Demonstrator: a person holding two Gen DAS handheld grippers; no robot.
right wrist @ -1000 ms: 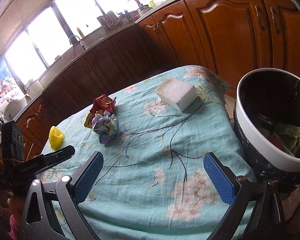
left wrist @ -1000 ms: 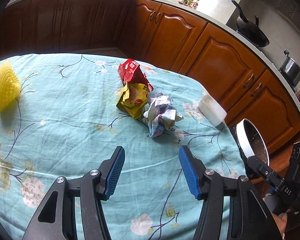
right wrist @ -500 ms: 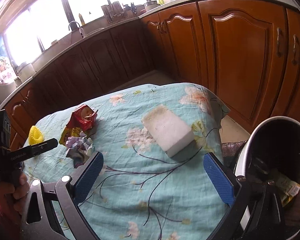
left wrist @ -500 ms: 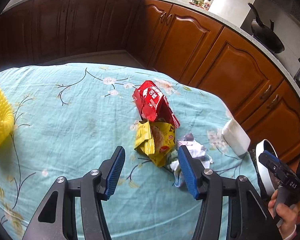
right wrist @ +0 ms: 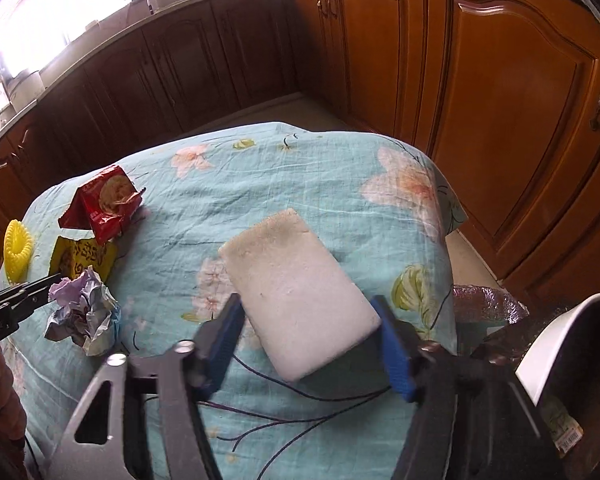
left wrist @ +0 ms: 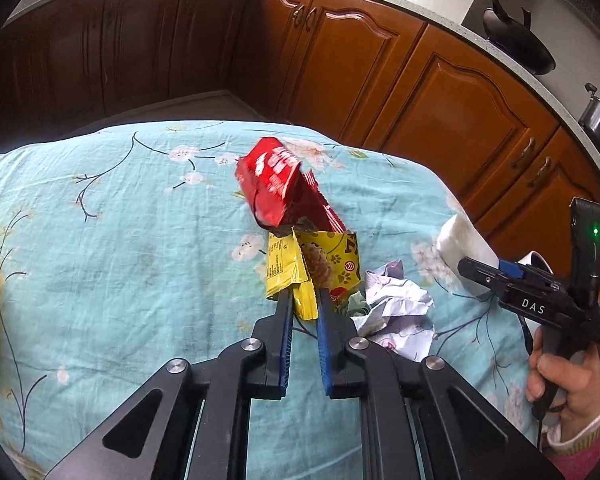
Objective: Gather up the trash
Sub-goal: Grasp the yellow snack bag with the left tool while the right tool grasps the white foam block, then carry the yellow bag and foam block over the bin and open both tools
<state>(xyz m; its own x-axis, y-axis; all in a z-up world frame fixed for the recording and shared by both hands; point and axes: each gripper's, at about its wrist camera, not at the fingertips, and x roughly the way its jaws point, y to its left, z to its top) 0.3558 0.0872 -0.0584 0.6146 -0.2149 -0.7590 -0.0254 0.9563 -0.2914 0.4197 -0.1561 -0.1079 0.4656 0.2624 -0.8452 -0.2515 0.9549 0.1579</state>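
The left claw (left wrist: 302, 300), wide open a second ago, now pinches the yellow wrapper (left wrist: 312, 268); the right claw (right wrist: 308, 320) now straddles the white foam block (right wrist: 296, 292) (blurred, mid-closing) at 12 o'clock.

Red wrapper (left wrist: 278, 184) and yellow wrapper (left wrist: 312, 272) were glossy, crinkled plastic film; the paper ball (left wrist: 396, 312) was matt. Foam block (right wrist: 296, 292) looked rough and grainy. Tabletop cloth (left wrist: 120, 260) was matt woven fabric, cabinets (right wrist: 500, 100) polished wood.

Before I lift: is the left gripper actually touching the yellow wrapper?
Touching. The left wrist view shows the left gripper nearly closed, with the yellow wrapper pinched between its blue pads.
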